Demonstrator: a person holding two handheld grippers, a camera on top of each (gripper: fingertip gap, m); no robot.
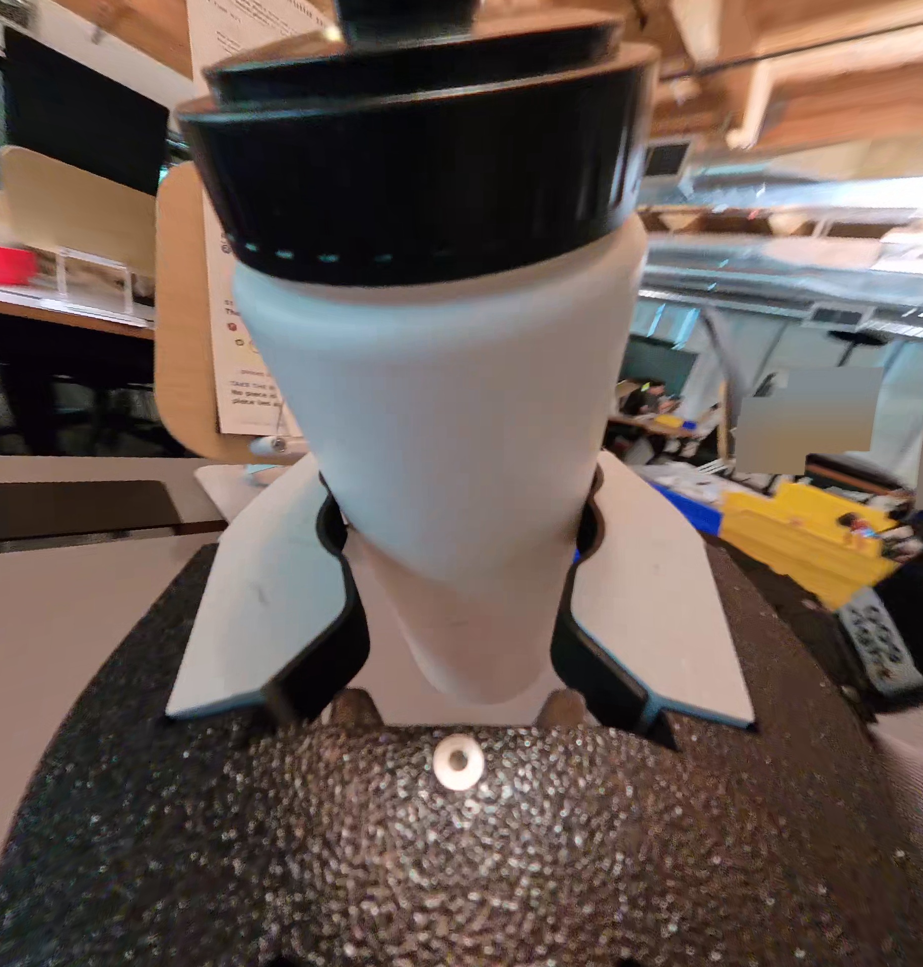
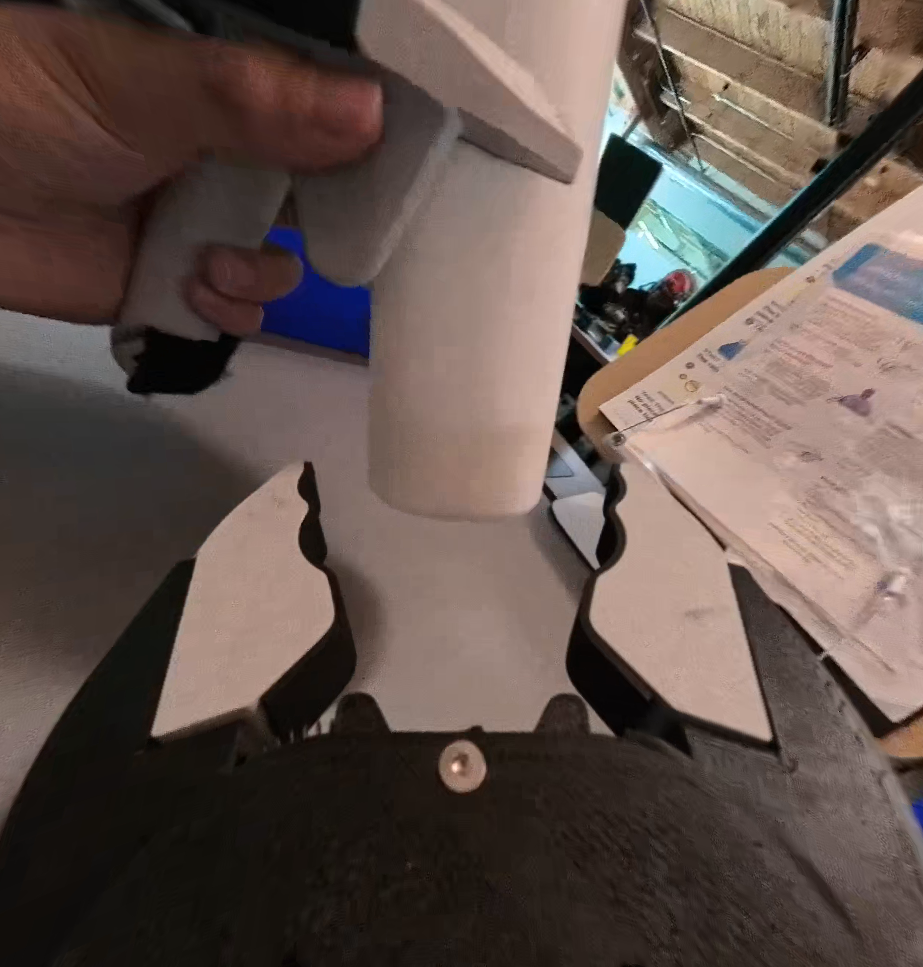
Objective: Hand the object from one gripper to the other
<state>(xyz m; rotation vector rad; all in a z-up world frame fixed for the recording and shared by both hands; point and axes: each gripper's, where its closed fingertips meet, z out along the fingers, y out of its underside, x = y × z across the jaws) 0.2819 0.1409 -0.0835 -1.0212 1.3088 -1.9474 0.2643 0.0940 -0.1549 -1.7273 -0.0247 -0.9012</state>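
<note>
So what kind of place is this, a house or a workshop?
Probably a workshop or lab. Bare wooden beams and shiny ducts run overhead, yellow bins sit on cluttered benches, and a clipboard of printed sheets stands on the table.

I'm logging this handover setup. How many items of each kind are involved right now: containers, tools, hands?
White plastic bottle with black ribbed screw cap: 1
Two-finger tools with white plates and black pads: 2, left shut on the bottle, right open below its base
Person's bare hand on the left tool's handle: 1
Total: 4
</note>
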